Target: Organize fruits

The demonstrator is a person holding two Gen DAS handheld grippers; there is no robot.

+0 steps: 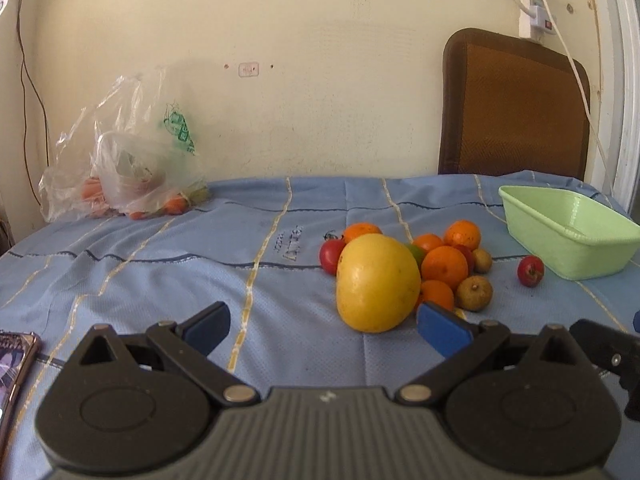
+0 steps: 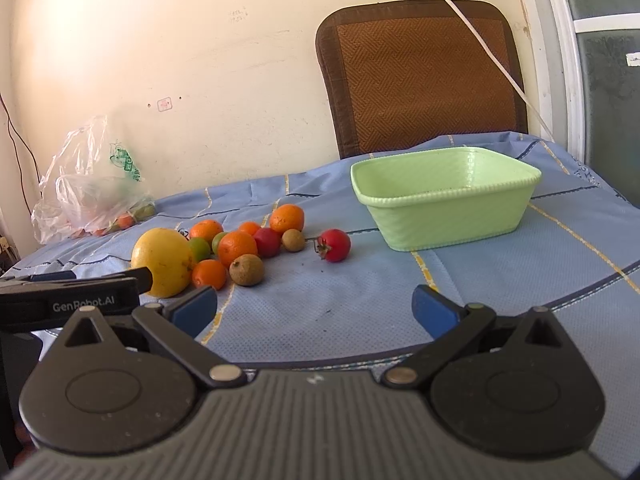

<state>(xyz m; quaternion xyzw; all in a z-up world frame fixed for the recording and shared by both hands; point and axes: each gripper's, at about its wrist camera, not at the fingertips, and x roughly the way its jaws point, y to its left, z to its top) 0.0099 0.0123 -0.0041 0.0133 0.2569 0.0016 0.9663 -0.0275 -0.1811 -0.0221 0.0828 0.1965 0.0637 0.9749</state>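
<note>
A pile of fruit lies on the blue tablecloth: a large yellow grapefruit (image 1: 377, 282) (image 2: 163, 261), several oranges (image 1: 444, 266) (image 2: 237, 247), green limes (image 2: 199, 249), brown longans (image 1: 474, 293) (image 2: 246, 269) and red tomatoes (image 1: 331, 255) (image 2: 267, 241). One tomato (image 1: 531, 271) (image 2: 334, 244) lies apart, near the empty light green basket (image 1: 568, 224) (image 2: 448, 200). My left gripper (image 1: 324, 330) is open and empty, just in front of the grapefruit. My right gripper (image 2: 314, 312) is open and empty, in front of the pile and basket.
A clear plastic bag (image 1: 128, 160) (image 2: 88, 192) with more produce sits at the table's far left by the wall. A brown chair back (image 1: 514, 108) (image 2: 420, 76) stands behind the table. A phone (image 1: 14, 368) lies at the near left edge.
</note>
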